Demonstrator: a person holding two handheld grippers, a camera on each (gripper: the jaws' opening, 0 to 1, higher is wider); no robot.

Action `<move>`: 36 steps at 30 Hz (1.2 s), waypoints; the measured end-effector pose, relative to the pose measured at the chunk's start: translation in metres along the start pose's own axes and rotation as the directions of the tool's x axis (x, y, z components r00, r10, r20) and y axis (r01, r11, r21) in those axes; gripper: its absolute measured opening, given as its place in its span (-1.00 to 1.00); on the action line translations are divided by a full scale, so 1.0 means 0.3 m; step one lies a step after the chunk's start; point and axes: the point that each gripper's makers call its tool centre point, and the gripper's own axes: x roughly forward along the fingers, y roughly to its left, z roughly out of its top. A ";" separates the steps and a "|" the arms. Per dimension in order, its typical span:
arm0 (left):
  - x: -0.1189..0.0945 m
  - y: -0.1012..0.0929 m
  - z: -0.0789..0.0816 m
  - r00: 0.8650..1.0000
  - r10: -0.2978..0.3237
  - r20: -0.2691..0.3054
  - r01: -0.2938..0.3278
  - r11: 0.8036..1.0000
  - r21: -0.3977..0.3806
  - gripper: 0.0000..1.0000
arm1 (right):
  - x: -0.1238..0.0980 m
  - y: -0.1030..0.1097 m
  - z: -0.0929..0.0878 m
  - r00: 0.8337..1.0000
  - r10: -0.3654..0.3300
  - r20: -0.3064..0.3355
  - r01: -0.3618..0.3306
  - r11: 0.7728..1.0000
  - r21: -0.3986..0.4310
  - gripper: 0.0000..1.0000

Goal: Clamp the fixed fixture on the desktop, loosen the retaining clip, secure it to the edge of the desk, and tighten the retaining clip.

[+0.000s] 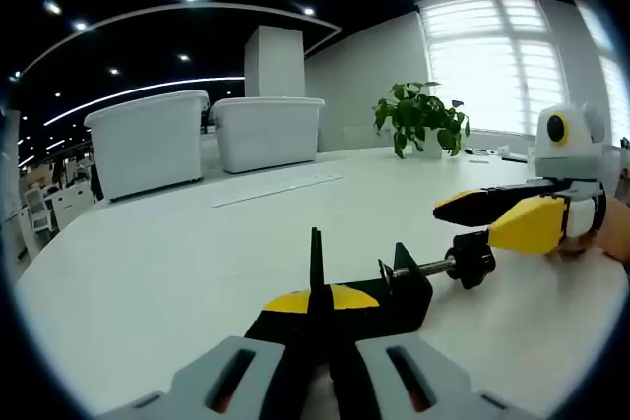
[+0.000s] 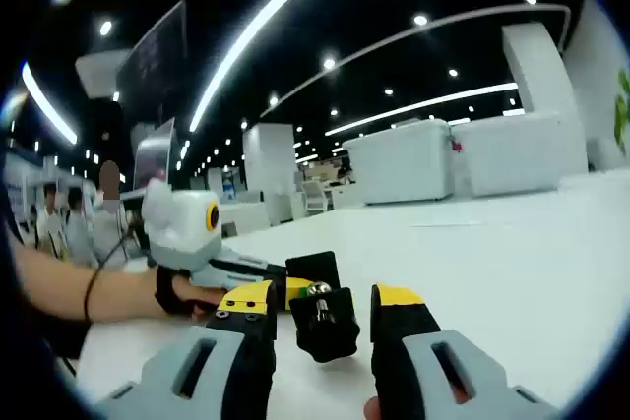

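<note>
A: Left gripper view, item one: our left gripper (image 1: 317, 314), jaws clenched on the black clamp fixture (image 1: 399, 287), which stands on the white desktop (image 1: 177, 263), well in from any edge we can see.

B: Item two: the right gripper (image 1: 492, 218), entering from the right, sits at the screw knob (image 1: 473, 260). In the right gripper view the knob (image 2: 325, 322) lies between our right gripper's jaws (image 2: 320, 317); whether they bear on it or stand released, we cannot tell.

A: Progress, as we judge it: fixture gripped; loosening at most under way. Moving it to the desk edge and retightening remain.

B: Markings: none legible on fixture, grippers or the two white bins (image 1: 202, 135).
</note>
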 end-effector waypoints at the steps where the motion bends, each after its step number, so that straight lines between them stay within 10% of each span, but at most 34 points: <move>1: -0.004 -0.004 0.001 1.000 0.000 0.000 0.000 1.000 0.000 -0.90 | 0.006 -0.016 -0.021 0.999 -0.019 -0.027 0.018 1.000 -0.012 -0.33; 11: -0.013 -0.010 0.004 1.000 -0.003 0.000 0.003 1.000 0.001 -0.90 | 0.035 -0.030 -0.074 0.992 0.001 -0.125 0.008 0.997 0.072 -0.46; 24: -0.021 -0.018 0.004 1.000 -0.001 0.000 0.001 1.000 -0.001 -0.90 | 0.020 0.040 -0.107 0.989 -0.040 -0.142 0.015 0.985 -0.174 -0.47; 28: -0.020 -0.015 0.002 1.000 -0.001 -0.001 0.001 1.000 -0.003 -0.90 | 0.011 0.065 -0.110 0.989 -0.076 -0.125 0.029 0.938 -0.344 -0.47; 36: -0.021 -0.013 0.001 1.000 0.005 -0.001 -0.005 1.000 -0.006 -0.90 | 0.024 0.052 -0.103 0.985 -0.137 -0.102 0.039 0.762 -0.646 -0.47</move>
